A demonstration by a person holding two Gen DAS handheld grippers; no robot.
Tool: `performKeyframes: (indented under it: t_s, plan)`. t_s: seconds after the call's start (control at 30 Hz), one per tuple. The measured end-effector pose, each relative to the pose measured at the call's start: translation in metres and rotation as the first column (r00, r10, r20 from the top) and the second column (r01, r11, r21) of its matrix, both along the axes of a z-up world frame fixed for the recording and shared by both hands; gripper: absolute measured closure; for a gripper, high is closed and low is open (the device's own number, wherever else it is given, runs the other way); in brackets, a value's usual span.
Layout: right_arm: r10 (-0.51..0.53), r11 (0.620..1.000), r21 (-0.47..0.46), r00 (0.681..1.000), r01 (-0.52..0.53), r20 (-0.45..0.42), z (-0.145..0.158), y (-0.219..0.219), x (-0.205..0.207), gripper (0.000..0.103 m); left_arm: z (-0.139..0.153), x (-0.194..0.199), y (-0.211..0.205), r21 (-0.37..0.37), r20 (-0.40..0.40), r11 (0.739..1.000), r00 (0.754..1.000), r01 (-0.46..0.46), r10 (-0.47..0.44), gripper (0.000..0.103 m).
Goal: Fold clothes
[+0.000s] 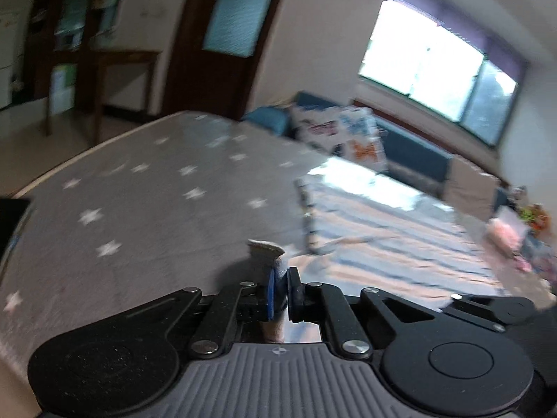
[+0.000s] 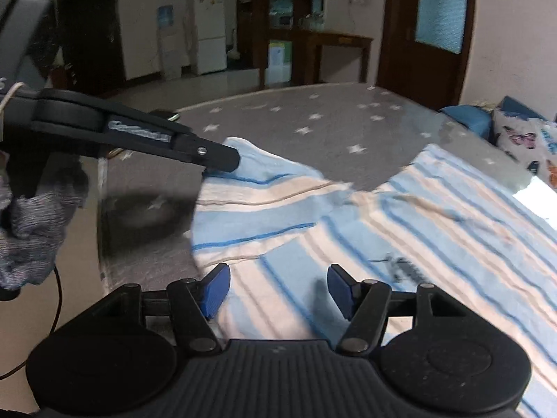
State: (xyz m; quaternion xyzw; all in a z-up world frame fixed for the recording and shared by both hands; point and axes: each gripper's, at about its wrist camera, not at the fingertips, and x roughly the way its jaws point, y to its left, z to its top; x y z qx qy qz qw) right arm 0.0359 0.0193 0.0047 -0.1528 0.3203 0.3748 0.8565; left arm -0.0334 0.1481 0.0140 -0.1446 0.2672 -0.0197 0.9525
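Note:
A shirt with blue, pink and white stripes lies spread on a grey star-patterned cover. One sleeve stretches out to the left. In the right wrist view my left gripper reaches in from the left and pinches that sleeve's end. In the left wrist view my left gripper is shut on the sleeve cuff, which sticks up past the blue pads, and the shirt lies to the right. My right gripper stands open just above the shirt's body, with nothing between its pads.
Butterfly-print pillows and blue cushions lie at the far side of the cover. A person's grey knitted sleeve shows at the left, over the cover's edge. A small dark object lies near the far left corner. A wooden door and table stand behind.

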Motion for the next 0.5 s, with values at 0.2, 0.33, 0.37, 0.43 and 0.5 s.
performKeyframes:
  t_s: [0.2, 0.33, 0.37, 0.43, 0.5]
  plan:
    - [-0.151, 0.989, 0.014, 0.988, 0.15, 0.03, 0.016, -0.053, 0.008, 0.04, 0.008, -0.003, -0.042, 0.035, 0.05, 0.973, 0.972, 0.229, -0.231, 0.096]
    - [-0.231, 0.973, 0.023, 0.972, 0.23, 0.032, 0.021, -0.085, 0.011, 0.04, -0.003, -0.001, -0.07, 0.072, 0.003, 0.923, 0.925, 0.379, -0.38, 0.095]
    - [-0.243, 0.97, 0.023, 0.969, 0.242, 0.033, 0.021, -0.09, 0.011, 0.04, -0.006, -0.001, -0.075, 0.077, -0.013, 0.909, 0.912, 0.409, -0.409, 0.095]
    - [-0.27, 0.963, 0.026, 0.963, 0.269, 0.03, 0.02, -0.102, 0.01, 0.039, -0.014, 0.002, -0.081, 0.088, -0.049, 0.896, 0.9, 0.436, -0.433, 0.094]
    - [-0.289, 0.957, 0.033, 0.957, 0.288, 0.023, 0.02, -0.111, 0.01, 0.039, -0.022, 0.004, -0.084, 0.076, -0.086, 0.882, 0.884, 0.466, -0.459, 0.093]
